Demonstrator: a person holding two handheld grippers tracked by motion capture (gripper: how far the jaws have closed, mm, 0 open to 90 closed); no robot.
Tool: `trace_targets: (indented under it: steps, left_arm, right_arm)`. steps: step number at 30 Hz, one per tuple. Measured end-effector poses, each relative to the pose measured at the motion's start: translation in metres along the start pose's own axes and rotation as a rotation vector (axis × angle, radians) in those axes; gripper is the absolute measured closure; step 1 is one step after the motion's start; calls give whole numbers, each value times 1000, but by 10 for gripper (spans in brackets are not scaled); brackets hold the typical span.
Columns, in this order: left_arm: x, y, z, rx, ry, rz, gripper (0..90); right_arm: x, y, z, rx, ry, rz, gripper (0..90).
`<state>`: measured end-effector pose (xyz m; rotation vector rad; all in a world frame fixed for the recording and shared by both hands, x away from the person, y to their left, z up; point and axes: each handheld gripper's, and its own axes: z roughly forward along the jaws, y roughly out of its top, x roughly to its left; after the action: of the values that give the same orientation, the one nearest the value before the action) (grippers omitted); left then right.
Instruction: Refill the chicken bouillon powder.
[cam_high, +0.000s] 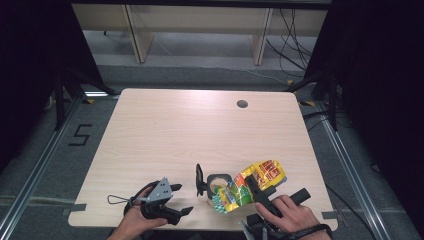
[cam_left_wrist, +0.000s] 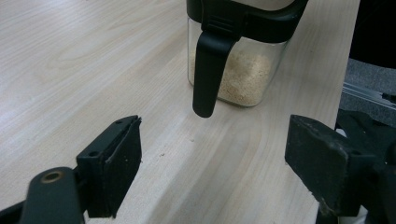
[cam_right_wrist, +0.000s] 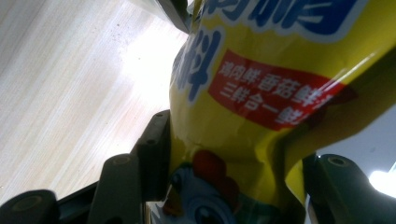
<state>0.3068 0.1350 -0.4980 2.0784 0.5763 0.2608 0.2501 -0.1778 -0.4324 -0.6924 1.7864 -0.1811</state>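
Note:
A clear container (cam_high: 218, 185) with a black rim holds pale granules near the table's front edge; its black lid (cam_high: 200, 180) stands open to its left. In the left gripper view the container (cam_left_wrist: 243, 74) is just ahead, its lid flap (cam_left_wrist: 208, 70) hanging down. A yellow seasoning bag (cam_high: 262, 173) is tilted with its lower end over the container's mouth. My right gripper (cam_high: 274, 191) is shut on the bag (cam_right_wrist: 261, 84), both jaws pressing its creased sides (cam_right_wrist: 238, 158). My left gripper (cam_high: 182, 199) rests open and empty left of the container (cam_left_wrist: 210, 163).
The light wooden table (cam_high: 200, 130) has a round cable hole (cam_high: 242, 104) at the back right. The container stands close to the table's front edge (cam_left_wrist: 327, 93). Dark floor and metal rails surround the table.

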Motion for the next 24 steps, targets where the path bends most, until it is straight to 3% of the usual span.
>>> trace_targets:
  steps: [5,12,14,15,16,18,24]
  left_arm:
    - [1,0,0,14,-3,16,184]
    - [-2,0,0,-5,2,-30,184]
    - [-2,-1,0,-3,0,-27,184]
    - [-2,-1,0,0,-3,-28,184]
    - [0,0,-1,18,5,0,183]
    - [-2,0,1,-3,-8,-31,184]
    - [-2,0,0,-7,1,-30,184]
  right_arm:
    - [-1,-3,0,9,0,-3,480]
    - [-1,-2,-1,2,5,-7,480]
    - [-1,-3,-1,12,0,23,480]
    - [-2,-4,-1,18,-2,1,480]
    - [-2,-3,-1,21,-6,-3,481]
    - [0,-1,0,1,-4,-7,480]
    - [0,-1,0,0,1,-4,481]
